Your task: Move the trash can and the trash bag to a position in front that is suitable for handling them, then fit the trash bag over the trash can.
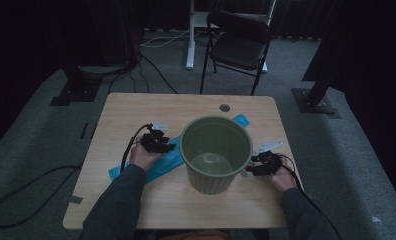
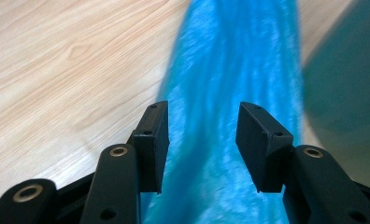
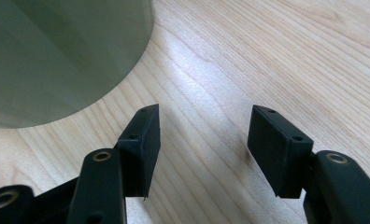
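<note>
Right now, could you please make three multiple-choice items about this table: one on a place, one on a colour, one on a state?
1. Where is the green bucket?
A. between the two tongs
B. on the chair
C. on the floor

2. What colour is the bag under the left tongs?
A. red
B. blue
C. white

3. How are the right tongs?
A. shut on the bucket
B. shut on the bag
C. open, holding nothing

Answers: 1 A, the bucket stands on the table between both hands. 2 B, blue plastic lies below the jaws. 3 C, only bare wood shows between the jaws.
</note>
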`<action>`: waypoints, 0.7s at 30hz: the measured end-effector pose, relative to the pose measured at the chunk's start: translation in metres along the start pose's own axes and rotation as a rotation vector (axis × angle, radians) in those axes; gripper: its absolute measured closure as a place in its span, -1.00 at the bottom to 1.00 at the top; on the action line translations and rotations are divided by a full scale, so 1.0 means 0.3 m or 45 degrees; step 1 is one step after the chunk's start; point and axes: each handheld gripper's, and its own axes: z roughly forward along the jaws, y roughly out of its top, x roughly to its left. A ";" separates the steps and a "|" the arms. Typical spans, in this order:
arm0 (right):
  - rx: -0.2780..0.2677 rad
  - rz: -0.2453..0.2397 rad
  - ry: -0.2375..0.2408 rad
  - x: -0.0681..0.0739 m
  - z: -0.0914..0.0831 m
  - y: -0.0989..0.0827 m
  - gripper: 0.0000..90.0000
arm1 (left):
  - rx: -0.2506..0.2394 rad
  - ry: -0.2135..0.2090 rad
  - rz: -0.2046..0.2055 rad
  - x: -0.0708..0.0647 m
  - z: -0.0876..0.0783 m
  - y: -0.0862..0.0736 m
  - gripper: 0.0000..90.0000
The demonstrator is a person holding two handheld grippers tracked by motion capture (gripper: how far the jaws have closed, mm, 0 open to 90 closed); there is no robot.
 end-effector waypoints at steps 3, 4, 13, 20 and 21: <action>-0.004 0.005 -0.005 -0.001 -0.001 -0.004 -0.04 | 0.014 0.030 -0.013 0.020 0.003 -0.015 0.19; -0.005 0.004 -0.008 -0.003 -0.001 -0.005 -0.04 | 0.019 0.039 -0.019 0.026 0.003 -0.020 0.19; -0.006 0.018 -0.003 -0.010 0.001 -0.005 -0.04 | 0.052 0.089 -0.073 0.062 0.000 -0.058 0.18; 0.013 0.004 -0.005 -0.005 0.012 -0.007 -0.05 | 0.066 0.121 -0.081 0.079 -0.003 -0.064 0.14; 0.013 0.004 -0.005 -0.005 0.012 -0.007 -0.05 | 0.075 0.117 -0.091 0.084 -0.002 -0.064 0.14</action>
